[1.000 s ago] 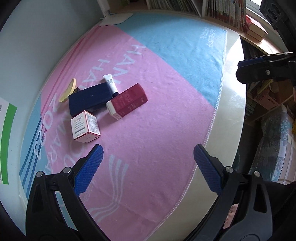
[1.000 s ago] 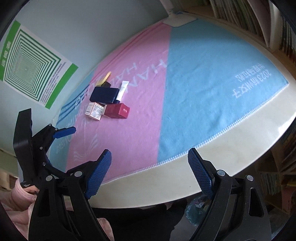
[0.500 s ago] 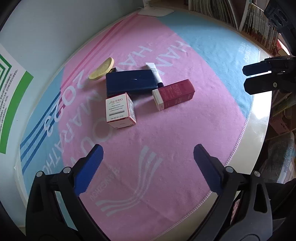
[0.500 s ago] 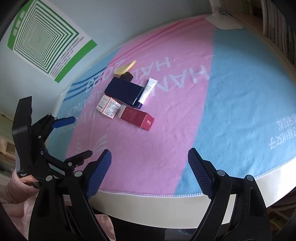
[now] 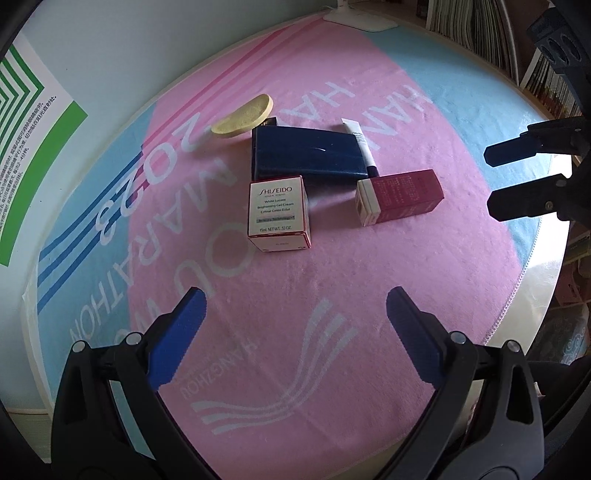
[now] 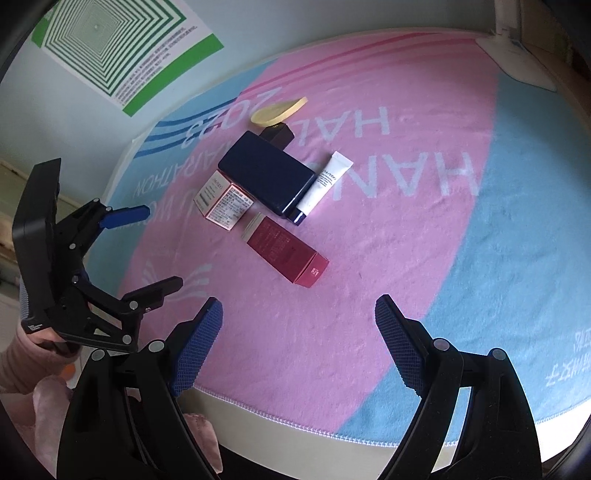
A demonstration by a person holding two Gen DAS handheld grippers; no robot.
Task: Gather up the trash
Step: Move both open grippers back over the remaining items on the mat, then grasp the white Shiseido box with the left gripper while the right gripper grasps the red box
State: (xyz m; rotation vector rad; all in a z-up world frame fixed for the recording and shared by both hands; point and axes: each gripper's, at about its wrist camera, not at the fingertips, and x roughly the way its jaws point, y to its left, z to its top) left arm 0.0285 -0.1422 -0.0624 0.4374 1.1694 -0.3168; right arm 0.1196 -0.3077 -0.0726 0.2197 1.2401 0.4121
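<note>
Round table [image 5: 546,266] draped with a pink-and-blue towel [image 5: 332,288] printed with white lettering; pale wall behind, bearing a green-and-white patterned poster [image 6: 122,40] at upper left of the right wrist view; bookshelves [image 5: 480,33] at upper right of the left wrist view; white lamp base [image 6: 517,62] at the towel's far edge.

Trash clustered on the pink field, slightly above centre in both views:
- navy flat box [image 5: 306,157], lying flat, central in the cluster;
- white Shiseido carton [image 5: 279,212], red-trimmed, just below the navy box and touching or nearly touching it;
- dark red carton [image 5: 400,195], lying on its side, lower right of the navy box in the left wrist view;
- white tube [image 6: 325,182] with dark cap, lying along the navy box's right edge;
- yellow sponge wedge [image 5: 243,116], upper left of the cluster;
- small dark box [image 6: 279,134], partly hidden behind the navy box's far end.

Left gripper [image 5: 295,328]: blue-padded jaws spread wide, nothing between them, hovering over bare towel below the cluster. Also visible at left edge of the right wrist view, gripped by a hand [image 6: 44,338] in a pink sleeve [image 6: 14,369].

Right gripper [image 6: 299,328]: jaws spread wide, empty, over the towel's near edge, well apart from the cartons.
</note>
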